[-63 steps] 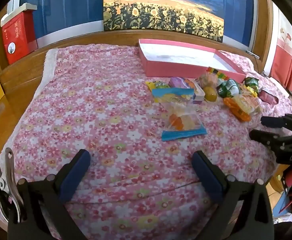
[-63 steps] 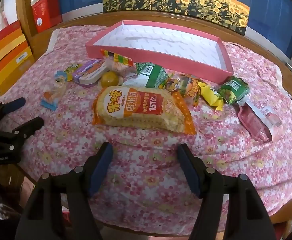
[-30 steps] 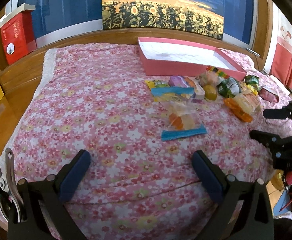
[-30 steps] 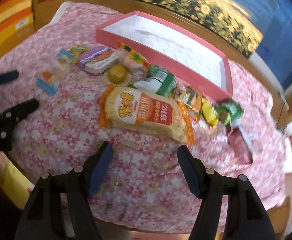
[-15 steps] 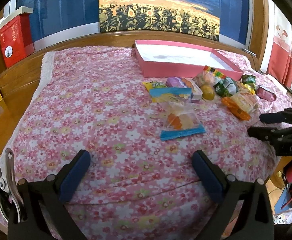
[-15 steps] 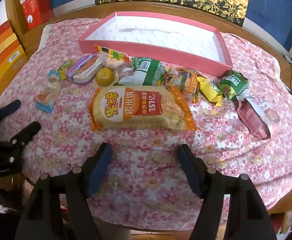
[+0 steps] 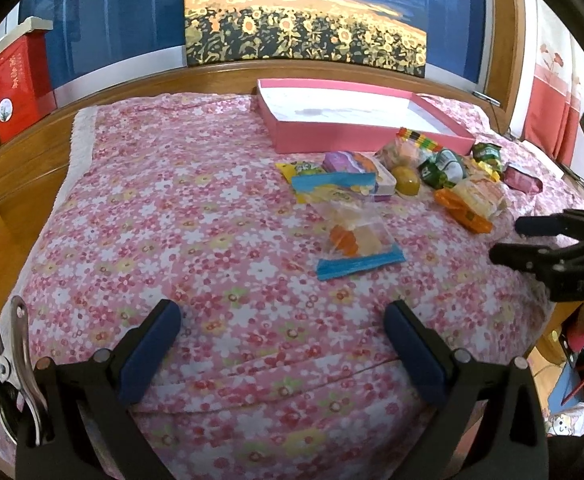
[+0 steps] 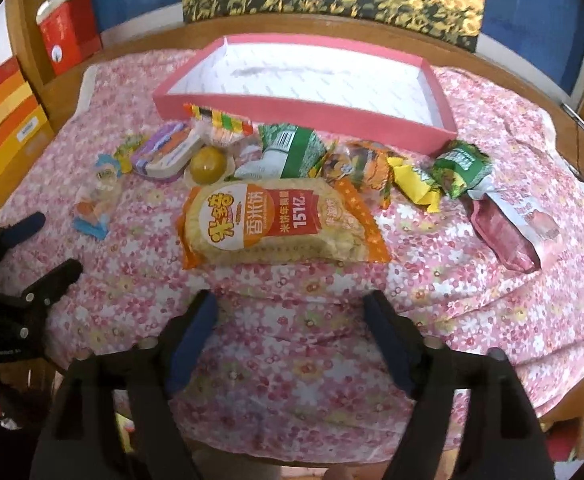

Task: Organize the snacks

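Observation:
Several snack packs lie on a pink floral cloth in front of an empty pink tray point(image 8: 292, 114) point(image 7: 331, 136). The biggest is an orange rice-cracker bag point(image 8: 276, 224) point(image 7: 469, 204). A clear candy bag with a blue strip point(image 7: 355, 240) point(image 8: 92, 208) lies nearest the left side. A purple pack point(image 8: 168, 152), a yellow ball point(image 8: 208, 164), green packs point(image 8: 292, 148) and a pink pack point(image 8: 503, 236) lie around. My left gripper point(image 7: 284, 332) is open and empty, short of the candy bag. My right gripper point(image 8: 292, 316) is open and empty, just short of the cracker bag.
The cloth point(image 7: 172, 208) covers a wooden table with a raised wooden rim point(image 7: 132, 80) at the back. A red box point(image 7: 12, 84) stands back left. Orange boxes point(image 8: 0, 120) stand at the left. The table's front edge is right under both grippers.
My right gripper has swung about and now sits lower and closer to the cracker bag. My left gripper has barely moved. Both have stayed open.

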A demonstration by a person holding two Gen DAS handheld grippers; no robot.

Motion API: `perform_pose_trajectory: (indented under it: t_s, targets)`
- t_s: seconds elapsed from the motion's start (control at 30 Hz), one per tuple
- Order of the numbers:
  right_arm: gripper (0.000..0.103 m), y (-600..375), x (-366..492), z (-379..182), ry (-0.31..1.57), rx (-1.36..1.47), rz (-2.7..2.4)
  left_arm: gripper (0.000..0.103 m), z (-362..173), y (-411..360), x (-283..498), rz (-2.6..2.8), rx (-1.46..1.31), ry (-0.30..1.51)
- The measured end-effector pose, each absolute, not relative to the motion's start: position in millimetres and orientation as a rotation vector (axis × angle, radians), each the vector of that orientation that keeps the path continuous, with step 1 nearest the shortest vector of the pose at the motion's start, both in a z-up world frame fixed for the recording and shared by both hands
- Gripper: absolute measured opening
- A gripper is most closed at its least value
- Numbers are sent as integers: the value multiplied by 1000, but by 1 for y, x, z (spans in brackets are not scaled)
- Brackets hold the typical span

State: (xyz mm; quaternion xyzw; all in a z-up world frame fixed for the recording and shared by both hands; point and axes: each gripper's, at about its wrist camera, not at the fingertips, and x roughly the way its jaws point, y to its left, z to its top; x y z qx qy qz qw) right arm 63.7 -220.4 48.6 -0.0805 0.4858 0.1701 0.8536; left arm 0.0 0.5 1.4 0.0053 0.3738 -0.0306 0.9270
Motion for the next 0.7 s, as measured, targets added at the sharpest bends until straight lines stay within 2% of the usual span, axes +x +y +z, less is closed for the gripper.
perform_pose_trajectory:
  t_s: [0.03, 0.17, 0.47, 0.5, 0.53, 0.57, 0.7]
  targets:
    - [103, -223, 62, 50, 1018, -129, 367, 103, 1, 1, 0, -67, 12, 766]
    - [103, -232, 60, 66, 973, 46, 411, 103, 2, 1, 0, -79, 16, 766]
    - [102, -201, 78, 83, 899, -214, 531, 103, 1, 1, -1, -75, 12, 754]
    - [93, -201, 78, 88, 886, -233, 563, 103, 1, 1, -1, -74, 11, 754]
    - [78, -201, 75, 93, 875, -244, 609, 103, 1, 1, -1, -73, 10, 753]
    - [74, -200, 74, 97, 870, -265, 647, 103, 1, 1, -2, -73, 9, 752]
    - [71, -189, 76, 90, 881, -499, 780, 103, 1, 1, -2, -70, 6, 753]
